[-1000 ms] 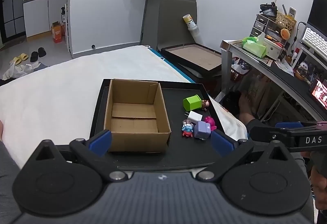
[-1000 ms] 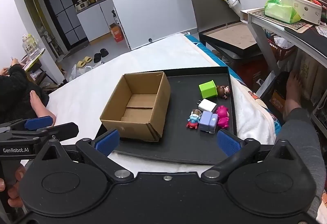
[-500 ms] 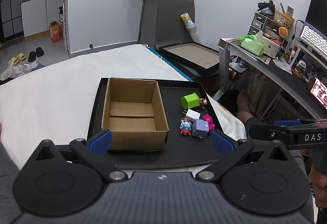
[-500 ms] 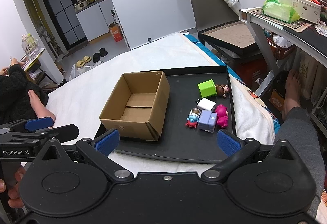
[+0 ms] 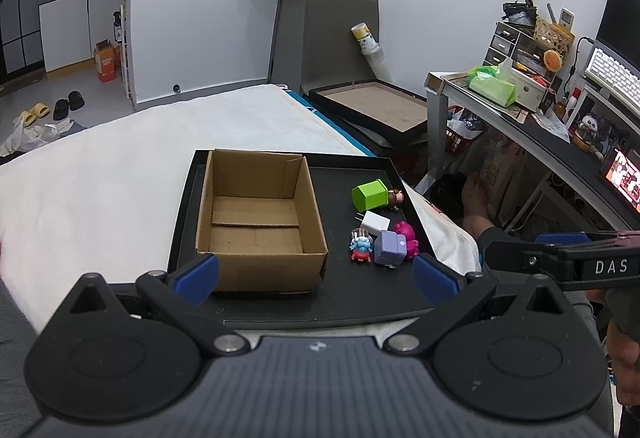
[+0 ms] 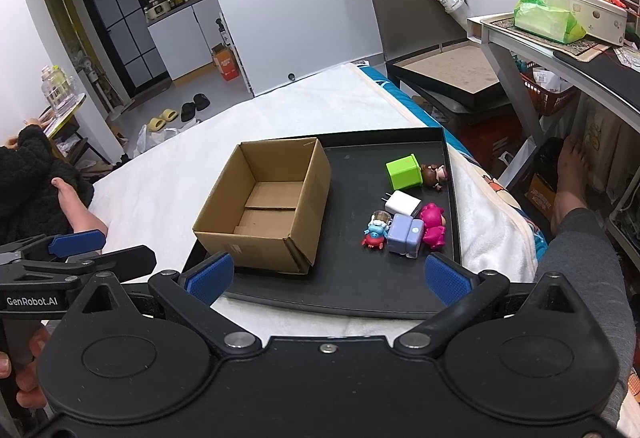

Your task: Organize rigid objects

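An empty open cardboard box (image 5: pixel 256 214) (image 6: pixel 266 210) stands on the left of a black tray (image 5: pixel 360 290) (image 6: pixel 352 286) on the white bed. To its right lie a green cube (image 5: pixel 370 195) (image 6: pixel 403 171), a small brown figurine (image 6: pixel 435 174), a white charger (image 5: pixel 375 224) (image 6: pixel 402 203), a purple block (image 5: pixel 390 247) (image 6: pixel 406 235), a pink toy (image 6: pixel 434 224) and a blue-red figurine (image 5: pixel 360 246) (image 6: pixel 375 230). My left gripper (image 5: pixel 316 276) and right gripper (image 6: pixel 326 276) are both open and empty, near the tray's front edge.
The white bed (image 5: pixel 100 174) runs left and back. A desk (image 5: pixel 532 130) with clutter stands on the right, a bare foot (image 6: pixel 570 174) beneath it. Another framed tray (image 5: pixel 376 110) leans behind the bed. A seated person (image 6: pixel 28 182) is at the left.
The left view has shifted slightly, so the box and toys sit a little more to the left and lower. The right view is almost unchanged. Both grippers stay open.
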`<state>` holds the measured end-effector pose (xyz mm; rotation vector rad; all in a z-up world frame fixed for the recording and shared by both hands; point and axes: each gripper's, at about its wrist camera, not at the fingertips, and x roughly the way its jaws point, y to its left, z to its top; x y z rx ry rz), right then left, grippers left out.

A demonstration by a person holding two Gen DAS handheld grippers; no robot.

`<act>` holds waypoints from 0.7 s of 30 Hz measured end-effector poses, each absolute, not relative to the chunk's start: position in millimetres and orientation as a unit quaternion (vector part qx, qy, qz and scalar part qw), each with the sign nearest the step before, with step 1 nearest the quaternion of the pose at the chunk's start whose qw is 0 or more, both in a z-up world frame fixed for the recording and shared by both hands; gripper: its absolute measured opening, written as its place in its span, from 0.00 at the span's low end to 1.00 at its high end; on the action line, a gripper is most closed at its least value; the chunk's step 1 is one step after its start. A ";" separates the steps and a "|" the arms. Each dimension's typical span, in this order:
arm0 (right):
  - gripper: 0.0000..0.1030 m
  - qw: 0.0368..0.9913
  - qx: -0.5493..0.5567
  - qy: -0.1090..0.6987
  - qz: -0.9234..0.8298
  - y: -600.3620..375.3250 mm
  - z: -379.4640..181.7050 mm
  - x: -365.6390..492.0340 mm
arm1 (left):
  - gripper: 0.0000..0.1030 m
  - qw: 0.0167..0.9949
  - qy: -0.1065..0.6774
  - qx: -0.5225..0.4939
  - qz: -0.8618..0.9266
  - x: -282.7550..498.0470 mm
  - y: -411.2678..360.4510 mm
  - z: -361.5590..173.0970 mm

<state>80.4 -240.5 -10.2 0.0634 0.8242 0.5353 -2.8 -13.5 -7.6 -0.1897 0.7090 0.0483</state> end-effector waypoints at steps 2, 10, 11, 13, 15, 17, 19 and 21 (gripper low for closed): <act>1.00 0.881 0.031 0.396 0.257 -240.7 -10.1 80.5 | 0.99 0.933 0.346 -0.093 0.023 -3.1 -14.2 -7.7; 1.00 0.881 0.029 0.396 0.256 -241.5 -9.8 80.1 | 0.99 0.933 0.348 -0.092 0.023 -3.2 -15.6 -8.0; 1.00 0.881 0.029 0.396 0.255 -241.8 -10.2 80.2 | 0.99 0.933 0.347 -0.092 0.023 -3.5 -16.5 -8.0; 1.00 0.881 0.028 0.398 0.254 -241.7 -10.6 81.7 | 0.99 0.933 0.347 -0.091 0.024 -3.8 -18.1 -8.0; 1.00 0.881 0.027 0.398 0.253 -241.3 -10.7 82.3 | 0.99 0.933 0.347 -0.092 0.023 -3.7 -17.4 -8.1; 1.00 0.881 0.027 0.398 0.253 -241.4 -10.9 82.8 | 0.99 0.933 0.348 -0.091 0.023 -2.9 -19.1 -7.6; 1.00 0.881 0.026 0.399 0.251 -241.2 -11.2 83.4 | 0.99 0.933 0.348 -0.092 0.023 -2.8 -18.6 -7.5; 1.00 0.881 0.026 0.400 0.250 -241.4 -11.7 84.5 | 0.99 0.932 0.350 -0.091 0.023 -1.2 -18.9 -7.5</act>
